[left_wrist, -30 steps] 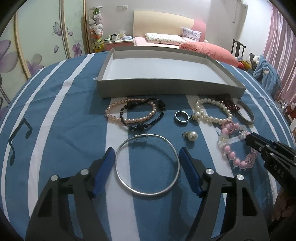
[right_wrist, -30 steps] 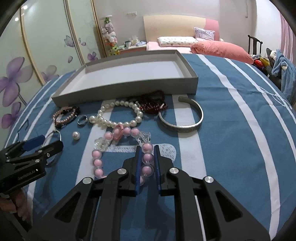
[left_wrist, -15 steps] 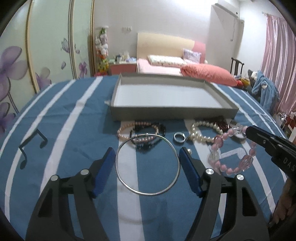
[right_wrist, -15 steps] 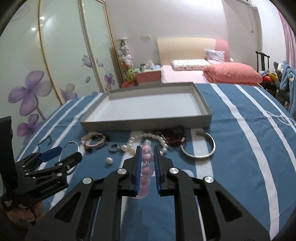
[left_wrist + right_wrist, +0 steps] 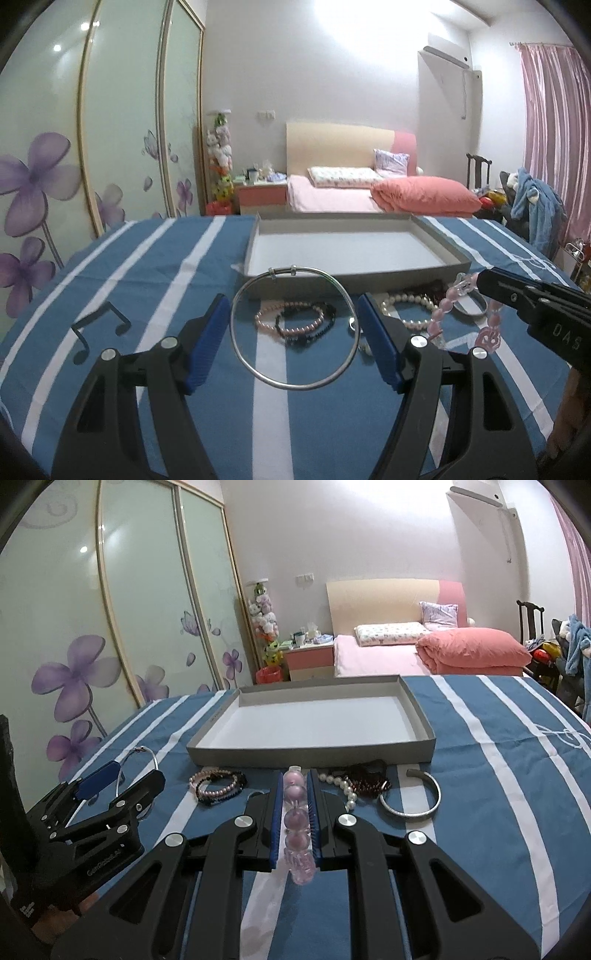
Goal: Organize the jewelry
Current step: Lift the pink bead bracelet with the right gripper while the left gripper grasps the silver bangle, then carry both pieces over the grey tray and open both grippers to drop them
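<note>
The left gripper (image 5: 291, 325) jaws hold a silver bangle (image 5: 293, 328) before the grey tray (image 5: 354, 275).

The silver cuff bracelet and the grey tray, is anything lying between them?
No. In the right wrist view only bare blue-and-white cloth separates the silver cuff from the tray; the dark red beads lie to its left.

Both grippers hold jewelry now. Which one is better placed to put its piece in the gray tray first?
Probably left: its silver bangle already overlaps the gray tray near wall, straight ahead.
</note>
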`<action>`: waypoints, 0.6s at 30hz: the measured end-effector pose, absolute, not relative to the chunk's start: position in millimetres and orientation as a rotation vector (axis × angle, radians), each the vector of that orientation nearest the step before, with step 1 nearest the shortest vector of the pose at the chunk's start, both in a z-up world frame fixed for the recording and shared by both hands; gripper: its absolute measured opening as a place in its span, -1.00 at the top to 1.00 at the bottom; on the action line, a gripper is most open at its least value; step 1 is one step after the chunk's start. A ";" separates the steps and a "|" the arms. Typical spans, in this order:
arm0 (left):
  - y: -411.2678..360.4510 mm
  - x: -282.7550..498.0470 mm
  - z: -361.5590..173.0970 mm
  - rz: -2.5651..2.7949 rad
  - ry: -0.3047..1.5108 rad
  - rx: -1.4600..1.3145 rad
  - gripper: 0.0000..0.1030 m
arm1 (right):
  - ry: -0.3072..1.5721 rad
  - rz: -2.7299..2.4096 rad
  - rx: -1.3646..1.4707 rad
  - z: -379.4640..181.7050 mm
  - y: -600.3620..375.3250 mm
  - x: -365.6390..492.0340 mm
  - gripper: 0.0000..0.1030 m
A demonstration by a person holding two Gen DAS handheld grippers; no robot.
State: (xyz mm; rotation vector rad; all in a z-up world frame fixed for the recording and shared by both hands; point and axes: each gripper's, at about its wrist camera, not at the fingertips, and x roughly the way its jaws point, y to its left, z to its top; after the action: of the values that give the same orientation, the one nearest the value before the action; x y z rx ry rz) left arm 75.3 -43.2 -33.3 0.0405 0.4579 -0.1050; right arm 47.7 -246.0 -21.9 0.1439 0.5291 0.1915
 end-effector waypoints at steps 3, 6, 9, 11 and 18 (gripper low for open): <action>-44.1 72.3 -27.8 -0.094 0.428 0.045 -0.35 | 0.501 0.185 0.141 -16.7 -246.5 45.9 0.73; -45.9 71.8 -22.5 -0.092 0.411 0.049 -0.35 | 0.468 0.179 0.131 -10.1 -244.9 44.6 0.73; -49.6 73.9 -14.9 -0.090 0.390 0.059 -0.35 | 0.435 0.170 0.122 -2.7 -244.3 45.6 0.73; -51.3 75.3 -10.9 -0.088 0.379 0.065 -0.35 | 0.418 0.164 0.119 1.4 -244.5 47.0 0.73; -55.5 90.5 8.0 -0.056 0.321 0.092 -0.35 | 0.337 0.132 0.105 21.4 -245.5 58.9 0.73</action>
State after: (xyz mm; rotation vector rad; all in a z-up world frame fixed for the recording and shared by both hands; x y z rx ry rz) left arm 90.5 -55.5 8.0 0.0919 0.3206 -0.0564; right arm 58.9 -245.5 21.4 0.1050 0.3371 0.1317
